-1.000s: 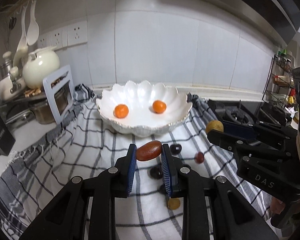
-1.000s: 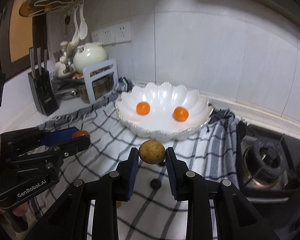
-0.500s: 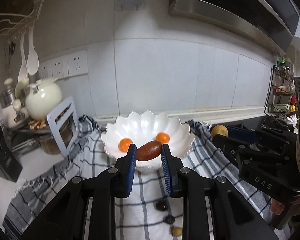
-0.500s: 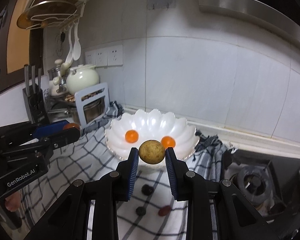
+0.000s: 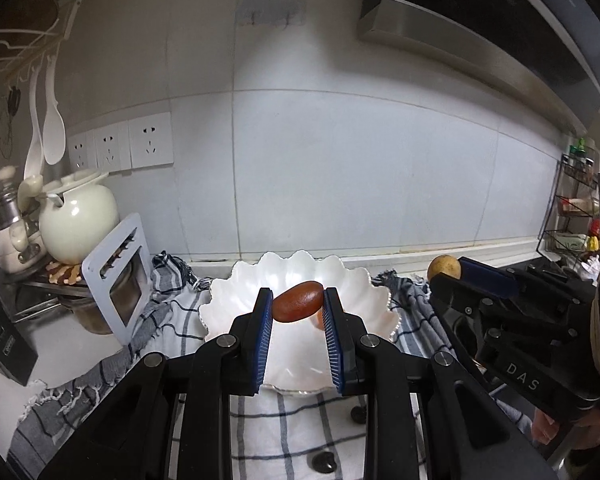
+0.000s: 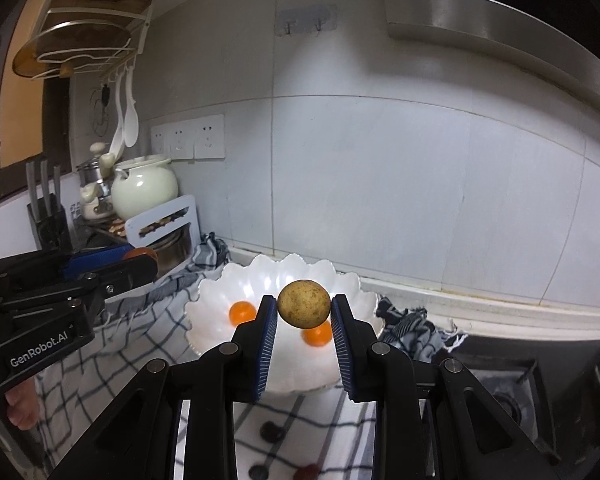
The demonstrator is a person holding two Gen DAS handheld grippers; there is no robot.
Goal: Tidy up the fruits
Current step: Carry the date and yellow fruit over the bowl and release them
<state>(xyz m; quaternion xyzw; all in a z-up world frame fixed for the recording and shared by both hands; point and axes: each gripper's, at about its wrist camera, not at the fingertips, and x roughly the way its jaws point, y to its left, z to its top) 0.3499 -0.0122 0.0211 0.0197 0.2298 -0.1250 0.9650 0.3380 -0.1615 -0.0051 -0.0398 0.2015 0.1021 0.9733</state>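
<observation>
Both fruits are airborne over the white scalloped bowl [image 6: 342, 280] — the left gripper [image 5: 298, 306] pinching a reddish-brown oval fruit [image 5: 299, 307], the right gripper [image 6: 304, 309] clamped on a round tan fruit [image 6: 304, 303]. Best to lower each close to the bowl floor before letting go. Only the right wrist view shows both small oranges [image 6: 242, 312] clearly — the left hides them.

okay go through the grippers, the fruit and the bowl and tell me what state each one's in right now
Left gripper: shut on the brown oval fruit.
Right gripper: shut on the round tan fruit.
White bowl: upright, holding two small oranges.
Dark fruits: loose on the checked cloth.
</observation>
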